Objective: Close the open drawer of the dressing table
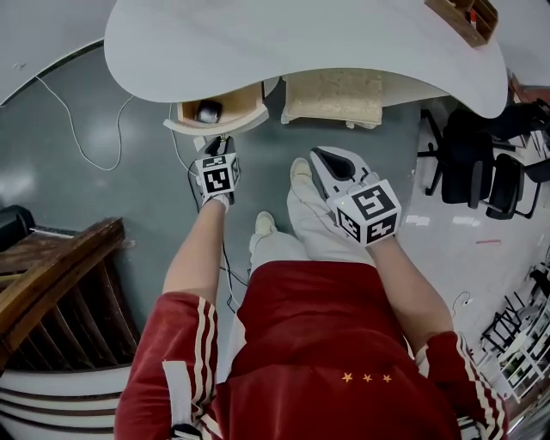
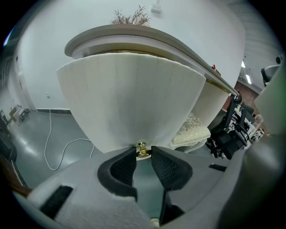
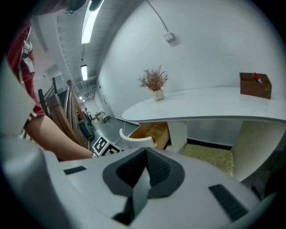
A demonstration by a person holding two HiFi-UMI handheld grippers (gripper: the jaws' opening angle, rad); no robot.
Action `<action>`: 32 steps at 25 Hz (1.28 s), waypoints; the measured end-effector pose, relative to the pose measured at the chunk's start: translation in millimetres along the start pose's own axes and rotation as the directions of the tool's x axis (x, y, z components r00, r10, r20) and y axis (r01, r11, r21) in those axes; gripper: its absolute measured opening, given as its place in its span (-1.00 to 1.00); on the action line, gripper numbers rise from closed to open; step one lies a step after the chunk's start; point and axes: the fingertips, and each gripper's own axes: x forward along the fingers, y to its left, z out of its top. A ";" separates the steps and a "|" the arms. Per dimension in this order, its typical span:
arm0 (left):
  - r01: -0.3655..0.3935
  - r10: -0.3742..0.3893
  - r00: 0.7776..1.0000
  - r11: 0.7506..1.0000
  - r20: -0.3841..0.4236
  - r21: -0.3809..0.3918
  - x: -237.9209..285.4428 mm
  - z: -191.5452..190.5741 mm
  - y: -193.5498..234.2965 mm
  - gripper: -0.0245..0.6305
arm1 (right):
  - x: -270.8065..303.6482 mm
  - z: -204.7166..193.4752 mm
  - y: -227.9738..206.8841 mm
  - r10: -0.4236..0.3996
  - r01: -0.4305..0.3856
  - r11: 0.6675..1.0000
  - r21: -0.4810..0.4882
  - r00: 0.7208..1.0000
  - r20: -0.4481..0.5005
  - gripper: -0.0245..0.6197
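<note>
Grey floor [image 1: 103, 198], white cable looping across it. White bench [image 1: 301, 34] with a curved top; small dried plant [image 3: 153, 80] and wooden box [image 1: 464, 17] stand on it.

Drawer [image 1: 236, 107] under the bench's left end, pulled out, mouth facing up, a dark round object [image 1: 208, 110] inside. Long axis runs along the bench edge. Curved white front bulges toward the person. Brass knob [image 2: 142, 150] low at the centre of that front, pointing out at the person.

Left hand-held gripper [image 2: 143, 156] just in front of the drawer, aimed at its front from below. Pads sit either side of the knob, clenched on it.

Right hand-held gripper [image 3: 144, 167] well to the right of the drawer, apart from it, facing the bench. Pads pressed together, nothing between them.

Beige cushioned stool [image 1: 333, 94] tucked under the bench, right of the drawer.
</note>
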 end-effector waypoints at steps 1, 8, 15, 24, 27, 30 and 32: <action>0.000 0.000 1.000 1.000 0.004 -0.001 2.4 3.7 0.8 -0.59 | 0.8 -0.1 -0.3 0.001 -0.001 1.000 0.000 1.000 0.000 -0.91; -0.029 0.032 0.998 0.998 0.061 -0.051 18.5 28.7 7.8 -0.58 | 2.9 -7.8 -7.1 -0.008 0.008 1.000 0.018 1.000 -0.010 -0.91; -0.035 0.040 0.995 0.998 0.086 -0.061 29.0 46.9 13.4 -0.58 | 8.4 -6.6 -22.3 -0.032 0.032 0.998 0.059 0.999 0.002 -0.91; -0.030 0.034 0.994 0.999 0.105 -0.043 37.4 52.9 15.5 -0.55 | 20.4 -1.1 -29.5 -0.039 0.039 0.996 0.082 0.999 0.003 -0.91; -0.031 0.037 0.996 0.997 0.079 -0.076 43.3 56.8 18.4 -0.53 | 23.7 -2.2 -29.8 -0.039 0.040 0.996 0.082 0.999 -0.007 -0.91; -0.030 0.037 0.997 0.994 0.074 -0.101 49.5 64.9 19.3 -0.54 | 24.6 -3.3 -29.7 -0.038 0.039 0.996 0.081 0.999 -0.015 -0.91; -0.025 0.032 0.997 0.995 0.070 -0.097 53.8 71.0 20.8 -0.54 | 25.5 -2.8 -29.9 -0.037 0.038 0.997 0.074 0.999 -0.019 -0.91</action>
